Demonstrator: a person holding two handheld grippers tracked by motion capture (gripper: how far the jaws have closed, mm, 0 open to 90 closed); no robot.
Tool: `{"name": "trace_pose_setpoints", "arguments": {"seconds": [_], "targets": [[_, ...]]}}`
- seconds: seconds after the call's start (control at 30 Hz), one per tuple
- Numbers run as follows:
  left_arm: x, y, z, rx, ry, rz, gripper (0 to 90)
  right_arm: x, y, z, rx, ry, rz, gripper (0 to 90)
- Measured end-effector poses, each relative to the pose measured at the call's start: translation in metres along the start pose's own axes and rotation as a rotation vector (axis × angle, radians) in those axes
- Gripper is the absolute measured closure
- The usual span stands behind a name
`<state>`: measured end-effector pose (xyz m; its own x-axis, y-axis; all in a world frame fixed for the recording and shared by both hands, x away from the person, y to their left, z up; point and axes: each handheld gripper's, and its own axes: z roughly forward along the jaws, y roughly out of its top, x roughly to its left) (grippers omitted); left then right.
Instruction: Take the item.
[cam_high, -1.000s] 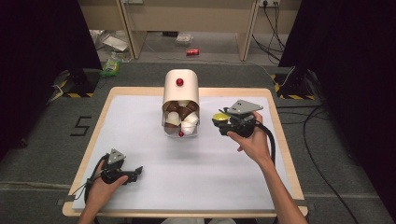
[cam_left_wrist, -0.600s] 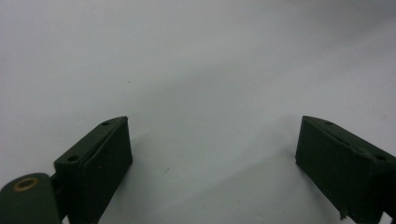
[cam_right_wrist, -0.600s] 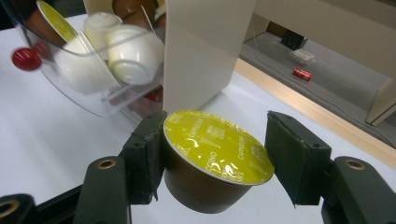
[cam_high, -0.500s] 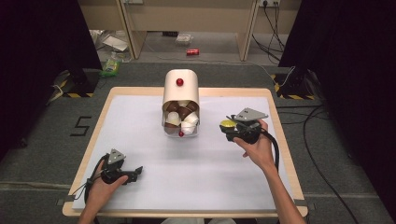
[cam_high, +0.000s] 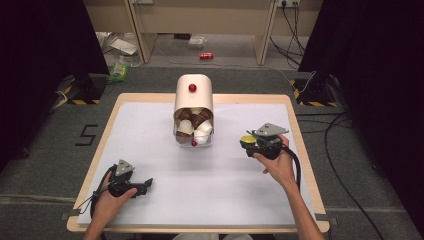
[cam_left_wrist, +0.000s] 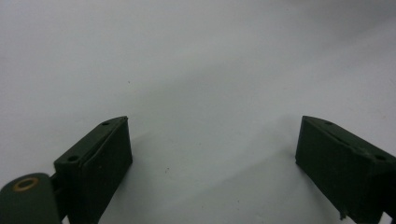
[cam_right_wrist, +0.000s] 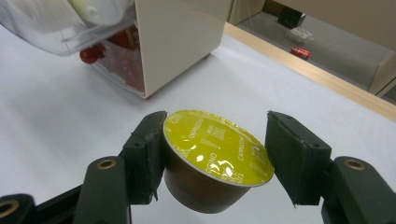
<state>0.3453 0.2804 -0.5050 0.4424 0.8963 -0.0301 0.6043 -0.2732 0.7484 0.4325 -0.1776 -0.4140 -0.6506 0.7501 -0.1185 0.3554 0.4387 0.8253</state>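
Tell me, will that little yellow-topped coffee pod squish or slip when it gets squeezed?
The coffee pod probably slips easily: its brown cup narrows downward and looks smooth between the right gripper jaws. Its shiny yellow foil lid looks thin, so it might dent. Set down sideways, it would likely roll in a curve.

The right gripper (cam_right_wrist: 215, 154) is holding a coffee capsule (cam_right_wrist: 212, 161) with a yellow foil lid and brown body between its 2 black jaws, lid tilting up toward the camera. Beyond it, a cream dispenser (cam_right_wrist: 177, 37) is standing on the white table surface (cam_right_wrist: 56, 121), its clear plastic drawer (cam_right_wrist: 60, 28) showing at upper left with red shapes (cam_right_wrist: 116, 51) beneath it. A wooden table edge (cam_right_wrist: 322, 81) is running behind, and a red can (cam_right_wrist: 300, 51) is lying on the floor.
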Motion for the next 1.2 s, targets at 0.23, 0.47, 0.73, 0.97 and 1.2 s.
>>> {"name": "trace_pose_setpoints", "arguments": {"seconds": [0.23, 0.47, 0.73, 0.97, 1.2], "targets": [[0.0, 0.0, 0.0, 0.0, -0.001, -0.001, 10.1, -0.004, -0.011, 0.007, 0.027, -0.008, 0.015, 40.6], [0.0, 0.0, 0.0, 0.0, -0.001, -0.001, 10.1, -0.009, -0.022, 0.015, 0.053, -0.013, 0.03, 40.6], [0.0, 0.0, 0.0, 0.001, -0.001, -0.001, 10.1, -0.008, -0.028, 0.025, 0.082, -0.006, 0.039, 40.5], [0.0, 0.0, 0.0, 0.001, -0.002, -0.001, 10.1, -0.008, -0.032, 0.031, 0.096, 0.0, 0.045, 40.5], [0.0, 0.0, 0.0, 0.0, -0.002, -0.002, 10.1, -0.006, -0.035, 0.036, 0.112, 0.006, 0.054, 40.4]]}}
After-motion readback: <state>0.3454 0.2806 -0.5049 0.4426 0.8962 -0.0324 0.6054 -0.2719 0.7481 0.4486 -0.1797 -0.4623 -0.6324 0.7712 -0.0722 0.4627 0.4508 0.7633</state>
